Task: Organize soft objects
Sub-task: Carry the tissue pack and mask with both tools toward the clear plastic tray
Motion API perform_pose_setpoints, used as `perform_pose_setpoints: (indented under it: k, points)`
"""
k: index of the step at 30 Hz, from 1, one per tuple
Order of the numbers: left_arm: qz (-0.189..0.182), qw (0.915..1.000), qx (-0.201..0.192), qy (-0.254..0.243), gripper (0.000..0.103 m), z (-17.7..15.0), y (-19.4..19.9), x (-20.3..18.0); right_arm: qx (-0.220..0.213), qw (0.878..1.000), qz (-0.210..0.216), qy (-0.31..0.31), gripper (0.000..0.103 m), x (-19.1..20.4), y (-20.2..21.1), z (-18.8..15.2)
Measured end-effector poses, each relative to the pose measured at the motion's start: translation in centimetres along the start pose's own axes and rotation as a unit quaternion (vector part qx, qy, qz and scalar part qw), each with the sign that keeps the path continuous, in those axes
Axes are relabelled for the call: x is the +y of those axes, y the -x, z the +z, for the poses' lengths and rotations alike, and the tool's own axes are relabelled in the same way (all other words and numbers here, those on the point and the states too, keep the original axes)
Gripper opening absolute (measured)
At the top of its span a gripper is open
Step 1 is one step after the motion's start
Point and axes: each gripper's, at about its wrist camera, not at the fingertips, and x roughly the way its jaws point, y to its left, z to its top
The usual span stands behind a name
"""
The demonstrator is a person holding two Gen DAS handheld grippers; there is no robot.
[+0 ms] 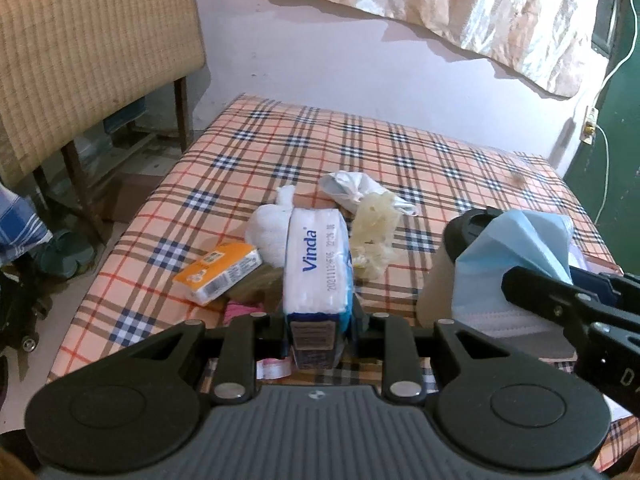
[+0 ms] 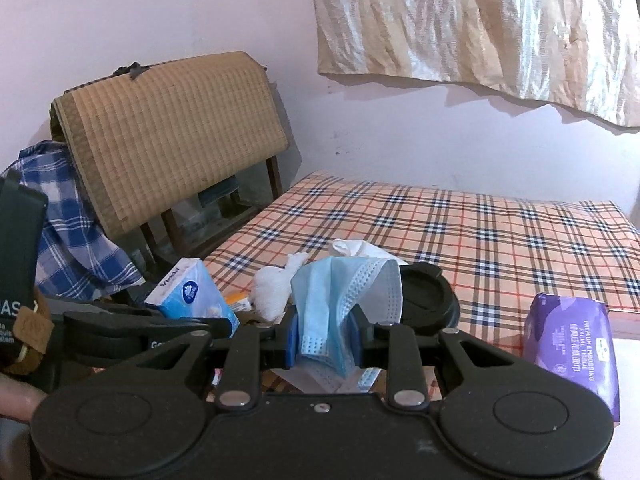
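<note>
My left gripper is shut on a white and blue Vinda tissue pack, held above the plaid bed. The right wrist view shows the same tissue pack at the left, in the other gripper. My right gripper is shut on a light blue face mask that hangs crumpled between the pads; the mask also shows at the right of the left wrist view. A white cloth bundle, an orange tissue packet, a crumpled white bag and a yellowish glove lie on the bed.
A purple tissue pack stands at the bed's near right edge. A black round lid sits behind the mask. A straw mat drapes over a wooden rack left of the bed, with a blue checked cloth beside it.
</note>
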Motion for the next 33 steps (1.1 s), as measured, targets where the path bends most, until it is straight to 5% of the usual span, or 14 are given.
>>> perform_pose_setpoints:
  k: [33]
  points:
    - [-0.054,0.9967,0.008,-0.060,0.027,0.0,-0.6,-8.1,-0.021,0.996,-0.060,-0.055,0.031,-6.6,3.6,-0.4]
